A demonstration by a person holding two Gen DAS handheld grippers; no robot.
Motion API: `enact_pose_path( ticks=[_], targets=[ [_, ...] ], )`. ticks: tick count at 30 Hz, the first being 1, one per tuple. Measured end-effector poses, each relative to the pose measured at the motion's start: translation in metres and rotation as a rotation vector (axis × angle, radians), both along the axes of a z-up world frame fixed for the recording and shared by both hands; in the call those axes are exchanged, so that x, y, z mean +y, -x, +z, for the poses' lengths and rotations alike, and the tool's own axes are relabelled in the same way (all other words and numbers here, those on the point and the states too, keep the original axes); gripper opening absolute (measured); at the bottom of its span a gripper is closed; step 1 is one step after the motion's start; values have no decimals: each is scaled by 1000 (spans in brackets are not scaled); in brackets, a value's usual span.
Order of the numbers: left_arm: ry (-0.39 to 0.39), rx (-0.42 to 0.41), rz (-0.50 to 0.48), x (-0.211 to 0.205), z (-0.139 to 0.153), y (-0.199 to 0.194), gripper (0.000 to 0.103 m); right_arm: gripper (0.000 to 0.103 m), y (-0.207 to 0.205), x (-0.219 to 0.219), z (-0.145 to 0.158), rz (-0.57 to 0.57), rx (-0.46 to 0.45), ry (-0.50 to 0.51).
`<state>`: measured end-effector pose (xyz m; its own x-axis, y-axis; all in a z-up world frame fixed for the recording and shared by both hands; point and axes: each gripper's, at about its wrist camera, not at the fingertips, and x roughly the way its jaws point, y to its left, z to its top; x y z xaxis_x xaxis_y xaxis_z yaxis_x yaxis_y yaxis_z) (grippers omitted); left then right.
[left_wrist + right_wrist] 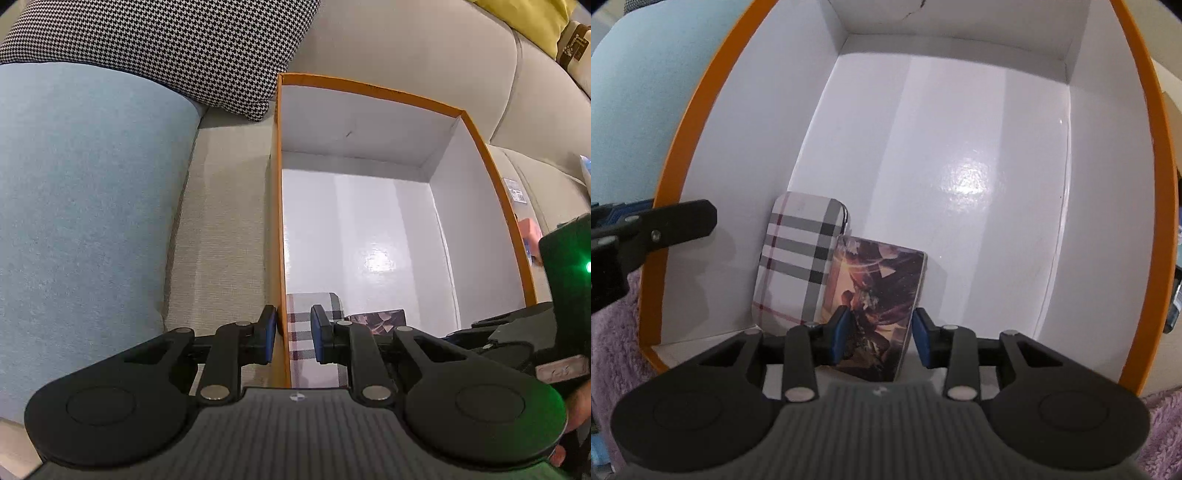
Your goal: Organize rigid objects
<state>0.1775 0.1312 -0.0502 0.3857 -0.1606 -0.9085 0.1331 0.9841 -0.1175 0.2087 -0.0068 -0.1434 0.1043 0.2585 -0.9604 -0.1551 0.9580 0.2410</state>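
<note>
Pale sofa seat, orange-rimmed white box (484, 147) set on it. Right gripper (881, 338) inside the box, jaws narrowly parted astride the picture-printed case (877, 291), pads apparently just clear, likely setting it beside the plaid case (798, 258), edges touching, near corner. Left gripper (293, 338) straddles the box's left wall, probably steadying it; grip unclear. Blue cushion (85, 206) and houndstooth pillow (166, 48) crowd the left side.

A grey sofa (424, 48) is seen, with a houndstooth cushion (166, 48) and a pale blue cushion (85, 192) laid on it. A yellow cushion (535, 18) is set at the far corner.
</note>
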Motion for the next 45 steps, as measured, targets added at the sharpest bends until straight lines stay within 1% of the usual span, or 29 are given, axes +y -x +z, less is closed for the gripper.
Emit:
enact_pose_path(
  ticks=[1, 4, 7, 8, 10, 12, 13, 16, 19, 21, 25, 28, 31, 34, 35, 36, 39, 41, 42, 44, 45],
  targets=[
    [2, 0, 1, 0, 0, 0, 22, 38, -1, -1, 1, -1, -2, 3],
    [12, -2, 14, 3, 1, -3, 22, 40, 0, 3, 8, 24, -74, 14],
    [5, -9, 24, 4, 2, -6, 22, 40, -5, 5, 16, 32, -121, -55],
    [6, -9, 22, 4, 2, -7, 22, 39, -8, 7, 18, 39, -139, -64],
    [8, -10, 16, 2, 3, -7, 21, 36, -14, 13, 18, 53, -182, -71],
    [-4, -13, 16, 1, 2, -6, 18, 23, -26, 21, 16, 46, -203, -82],
    [-6, -14, 18, 1, 2, -6, 16, 21, -31, 22, 14, 35, -204, -99],
    [6, -10, 30, 4, 0, -6, 15, 20, -44, 23, 9, 4, -179, -147],
    [11, -7, 34, 5, 0, -6, 15, 21, -51, 27, -4, -16, -135, -155],
    [5, -8, 31, 4, 0, -7, 15, 21, -52, 30, -13, -13, -121, -159],
    [-5, -8, 31, 2, 0, -7, 15, 20, -47, 33, -15, 19, -129, -149],
    [-9, -12, 34, 1, 0, -6, 15, 20, -48, 31, -15, 14, -120, -161],
    [-8, -39, 36, 1, 3, -2, 15, 20, -44, 22, -10, -6, -123, -175],
    [-6, -53, 48, 1, 5, 3, 15, 26, -32, 10, 5, -25, -171, -113],
    [-10, -59, 53, 0, 5, 3, 15, 37, -27, 6, 9, -26, -177, -104],
    [-14, -69, 60, -1, 6, 4, 15, 41, -22, 4, 12, -20, -176, -94],
    [-40, -150, 69, -6, 15, 11, 15, 40, -2, -1, 15, -3, -167, -22],
    [-50, -183, 72, -9, 24, 16, 15, 40, 4, -1, 10, -2, -145, 9],
    [-48, -191, 74, -10, 27, 18, 15, 40, 7, -3, 5, -9, -120, 5],
    [-44, -197, 72, -12, 33, 21, 15, 39, 10, -6, -5, -30, -58, -41],
    [-43, -200, 69, -14, 35, 23, 15, 39, 12, -6, -7, -36, -56, -45]
  ],
)
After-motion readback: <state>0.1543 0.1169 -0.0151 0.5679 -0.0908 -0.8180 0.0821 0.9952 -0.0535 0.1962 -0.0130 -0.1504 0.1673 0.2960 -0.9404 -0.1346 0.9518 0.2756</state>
